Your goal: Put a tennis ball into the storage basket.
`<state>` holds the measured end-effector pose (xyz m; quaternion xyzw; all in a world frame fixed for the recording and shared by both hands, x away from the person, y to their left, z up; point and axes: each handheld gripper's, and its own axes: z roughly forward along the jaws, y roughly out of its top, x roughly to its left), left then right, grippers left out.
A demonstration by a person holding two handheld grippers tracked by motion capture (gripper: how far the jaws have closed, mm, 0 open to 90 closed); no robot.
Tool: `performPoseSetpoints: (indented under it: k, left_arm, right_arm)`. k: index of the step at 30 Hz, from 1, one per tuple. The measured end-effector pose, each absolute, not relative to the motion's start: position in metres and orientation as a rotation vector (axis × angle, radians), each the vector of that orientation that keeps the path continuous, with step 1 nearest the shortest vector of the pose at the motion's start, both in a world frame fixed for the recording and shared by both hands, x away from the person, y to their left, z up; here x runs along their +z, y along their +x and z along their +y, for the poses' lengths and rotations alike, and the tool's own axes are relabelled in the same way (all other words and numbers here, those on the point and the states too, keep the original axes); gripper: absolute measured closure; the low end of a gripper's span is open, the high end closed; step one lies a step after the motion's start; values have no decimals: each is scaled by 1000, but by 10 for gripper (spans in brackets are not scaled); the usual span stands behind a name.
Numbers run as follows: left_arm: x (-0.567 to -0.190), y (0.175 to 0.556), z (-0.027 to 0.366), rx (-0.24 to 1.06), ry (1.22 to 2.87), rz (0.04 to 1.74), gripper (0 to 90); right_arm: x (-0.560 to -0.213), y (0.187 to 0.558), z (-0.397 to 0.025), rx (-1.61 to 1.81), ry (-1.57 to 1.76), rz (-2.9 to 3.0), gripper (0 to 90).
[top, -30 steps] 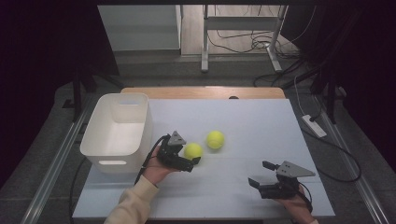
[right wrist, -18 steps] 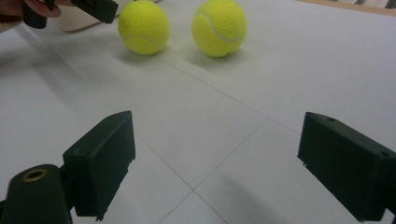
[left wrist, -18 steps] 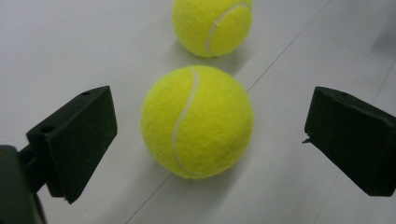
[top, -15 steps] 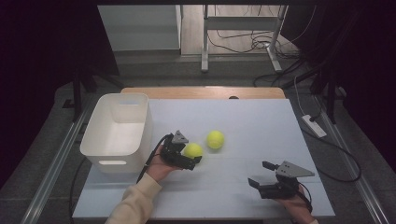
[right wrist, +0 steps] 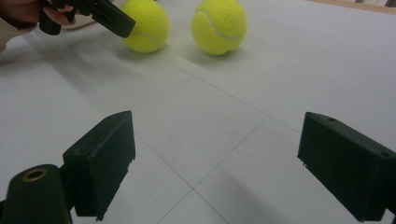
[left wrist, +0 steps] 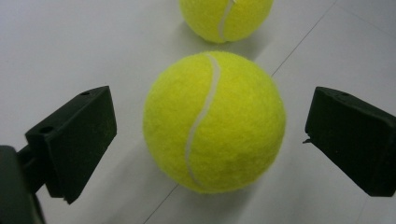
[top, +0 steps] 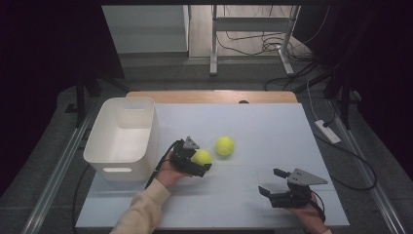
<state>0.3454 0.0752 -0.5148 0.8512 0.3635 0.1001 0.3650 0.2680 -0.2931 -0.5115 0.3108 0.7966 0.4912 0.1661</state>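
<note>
Yellow ball (left wrist: 214,121) sits between open left claw (left wrist: 205,135).

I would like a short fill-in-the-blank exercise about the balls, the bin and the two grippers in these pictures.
1. The left gripper has its jaws open on either side of a ____ ball.
2. The number of balls on the table is ____.
3. The white bin lies to the ____ of the balls in the high view.
4. The right gripper holds ____ between its jaws.

Missing words: yellow; two; left; nothing

Cream sleeve (top: 141,212); black grippers, blocky jaws; grey three-cornered plates.
</note>
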Motion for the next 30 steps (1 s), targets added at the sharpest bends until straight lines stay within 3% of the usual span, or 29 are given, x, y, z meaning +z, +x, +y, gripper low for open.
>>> performPoseSetpoints:
  k: [5,11,30]
  left_arm:
    - [-519,346,72,284,2218,943,68]
    - [-519,346,73,267,2222,925,263]
    - [-495,332,83,313,2118,853,269]
  right_arm:
    - [-511,268,-293,1399,888,2268,114]
    - [-511,267,-293,1400,882,2268,113]
    - [-511,267,-293,1397,878,2268,114]
